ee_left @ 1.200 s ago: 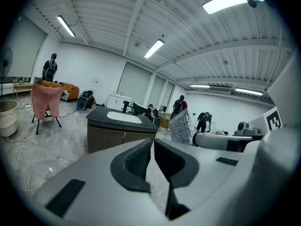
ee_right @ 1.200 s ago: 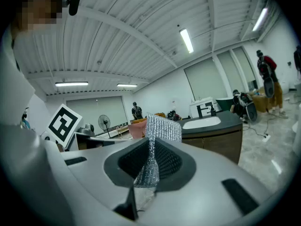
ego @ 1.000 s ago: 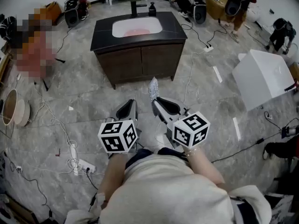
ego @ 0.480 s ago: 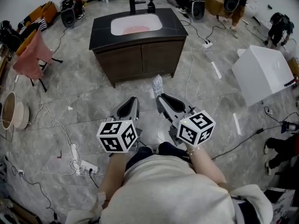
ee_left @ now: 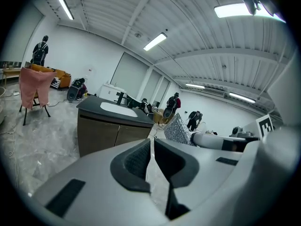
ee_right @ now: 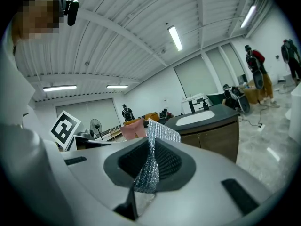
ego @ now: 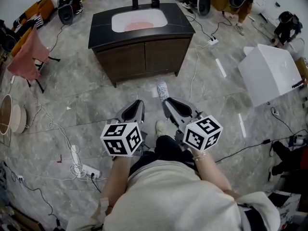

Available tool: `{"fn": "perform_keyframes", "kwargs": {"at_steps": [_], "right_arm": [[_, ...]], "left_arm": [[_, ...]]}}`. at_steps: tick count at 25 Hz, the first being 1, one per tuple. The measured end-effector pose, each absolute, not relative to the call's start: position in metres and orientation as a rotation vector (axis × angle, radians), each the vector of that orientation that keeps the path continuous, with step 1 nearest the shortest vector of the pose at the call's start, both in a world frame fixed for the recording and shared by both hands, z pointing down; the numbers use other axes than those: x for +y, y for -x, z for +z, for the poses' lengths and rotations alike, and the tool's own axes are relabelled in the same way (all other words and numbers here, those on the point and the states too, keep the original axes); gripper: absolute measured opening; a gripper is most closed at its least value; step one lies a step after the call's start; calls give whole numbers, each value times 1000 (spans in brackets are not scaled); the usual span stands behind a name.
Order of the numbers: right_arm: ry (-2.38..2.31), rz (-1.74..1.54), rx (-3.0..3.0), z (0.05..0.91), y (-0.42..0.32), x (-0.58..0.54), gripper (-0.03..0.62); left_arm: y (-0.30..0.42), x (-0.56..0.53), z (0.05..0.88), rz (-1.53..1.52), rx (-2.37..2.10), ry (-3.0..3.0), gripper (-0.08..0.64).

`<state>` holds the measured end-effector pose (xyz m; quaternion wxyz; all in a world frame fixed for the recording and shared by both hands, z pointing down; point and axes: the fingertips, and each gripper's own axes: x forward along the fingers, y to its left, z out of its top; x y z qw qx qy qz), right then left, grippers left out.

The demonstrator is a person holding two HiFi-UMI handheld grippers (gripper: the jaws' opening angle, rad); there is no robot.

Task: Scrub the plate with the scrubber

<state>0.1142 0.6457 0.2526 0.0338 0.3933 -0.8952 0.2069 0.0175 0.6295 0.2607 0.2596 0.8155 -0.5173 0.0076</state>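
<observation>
Pinches the silver scrubber (ego: 162,89) in the right gripper (ego: 165,101), long axis toward twelve o'clock; left gripper (ego: 138,103) nearly closed, empty. Faces the sink (ego: 118,18) at twelve o'clock, well apart, pinkish plate (ego: 137,27) apparently in its basin.

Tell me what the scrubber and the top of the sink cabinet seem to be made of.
The scrubber: silvery, sparkling woven mesh, probably metallic-thread fabric; it glitters and folds softly.
The countertop: black, smooth, slightly glossy, likely stone or a stone-like composite; the look leaves it open.
</observation>
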Motion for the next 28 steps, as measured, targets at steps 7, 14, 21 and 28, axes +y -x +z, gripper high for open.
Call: {"fn": "perform_keyframes", "kwargs": {"at_steps": [7, 14, 21, 28], "right_arm": [[-1156, 592, -2809, 250, -104, 579, 48], [-1081, 586, -2829, 244, -102, 486, 43], [-992, 556, -2867, 233, -103, 405, 43], [-961, 554, -2867, 235, -117, 345, 41]], "left_arm": [[-13, 568, 256, 3, -1450, -2210, 40], [-13, 482, 242, -32, -1484, -2216, 40], [-14, 396, 232, -57, -1553, -2188, 40], [-28, 336, 238, -47, -1571, -2165, 40]]}}
